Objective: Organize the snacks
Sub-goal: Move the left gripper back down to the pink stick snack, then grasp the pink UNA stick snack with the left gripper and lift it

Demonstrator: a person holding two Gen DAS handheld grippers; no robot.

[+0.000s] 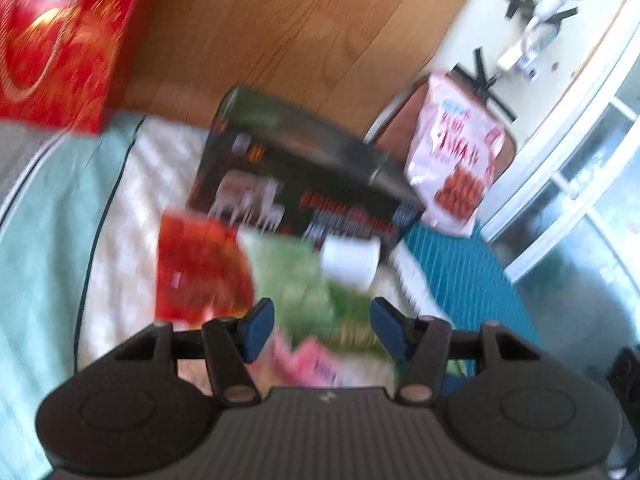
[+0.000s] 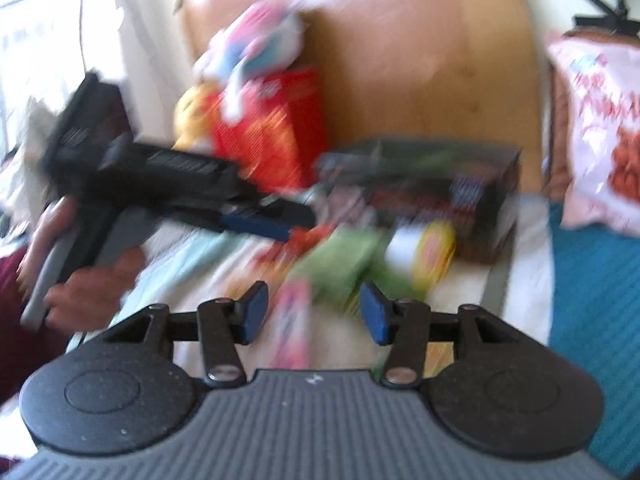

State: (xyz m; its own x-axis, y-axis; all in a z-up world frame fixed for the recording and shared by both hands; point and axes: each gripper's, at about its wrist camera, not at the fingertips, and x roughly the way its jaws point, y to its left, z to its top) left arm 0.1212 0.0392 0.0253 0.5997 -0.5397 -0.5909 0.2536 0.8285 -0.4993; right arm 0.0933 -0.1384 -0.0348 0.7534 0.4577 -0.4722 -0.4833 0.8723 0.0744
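Both views are blurred by motion. Snacks lie on a white quilted cover (image 1: 132, 208): a black box (image 1: 296, 176), a red packet (image 1: 200, 268), a green packet (image 1: 296, 280), a white-capped container (image 1: 350, 260) and a pink packet (image 1: 316, 364). My left gripper (image 1: 322, 330) is open and empty above the green and pink packets. My right gripper (image 2: 314, 312) is open and empty over the pink packet (image 2: 294, 328), near the green packet (image 2: 340, 264) and a yellow container (image 2: 424, 252). The black box (image 2: 424, 188) lies beyond. The left gripper (image 2: 256, 220) shows in the right wrist view, held by a hand.
A large red box (image 1: 60, 40) stands at the far left, and shows as a red box (image 2: 272, 140) in the right wrist view. A pink-white snack bag (image 1: 456, 156) leans at the right by a teal mat (image 1: 460, 276). A wooden panel (image 1: 280, 32) lies behind.
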